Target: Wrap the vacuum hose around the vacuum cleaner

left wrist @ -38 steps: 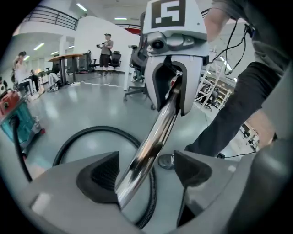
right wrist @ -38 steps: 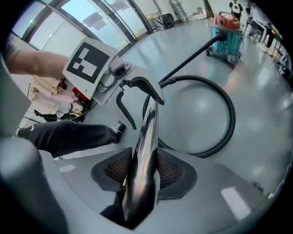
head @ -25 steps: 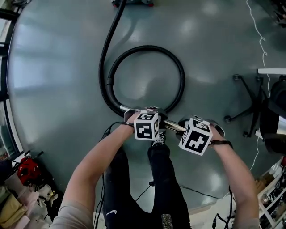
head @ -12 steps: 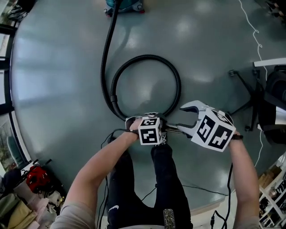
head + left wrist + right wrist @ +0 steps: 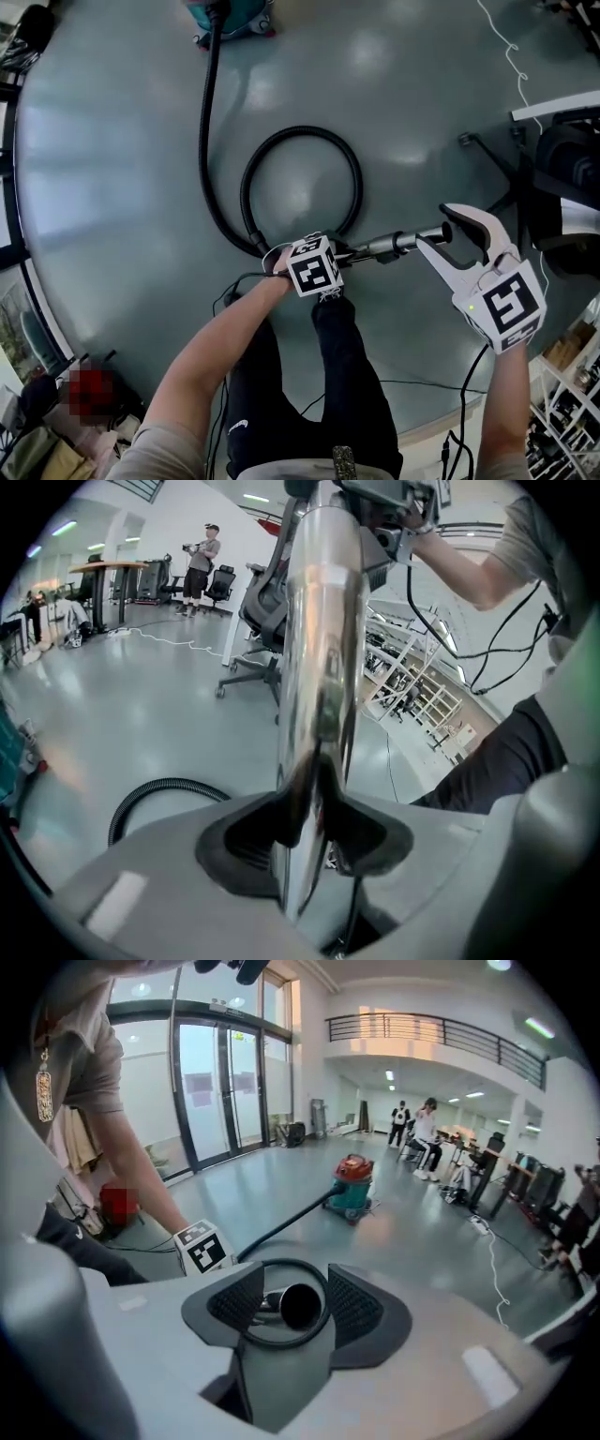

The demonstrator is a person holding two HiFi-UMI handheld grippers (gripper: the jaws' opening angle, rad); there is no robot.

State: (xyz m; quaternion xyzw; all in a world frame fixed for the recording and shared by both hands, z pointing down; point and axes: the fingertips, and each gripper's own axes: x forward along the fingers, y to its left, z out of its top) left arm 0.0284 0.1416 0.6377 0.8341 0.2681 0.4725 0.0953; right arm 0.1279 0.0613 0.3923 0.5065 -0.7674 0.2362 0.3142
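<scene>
vacuum hose point(image 5: 302, 131): black, 1 loop on floor | vacuum cleaner point(image 5: 234, 17): teal, upright, hose attached

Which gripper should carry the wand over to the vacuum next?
Left, I'd judge. The left gripper is shut on the metal wand; the right gripper is open, the wand's tip between its parted jaws, ungripped.

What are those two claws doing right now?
Left gripper: closed on the hose's metal tube.
Right gripper: open, holding nothing.

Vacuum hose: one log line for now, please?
left gripper: shut on metal tube | right gripper: open at tube end | hose: looped on floor
</scene>
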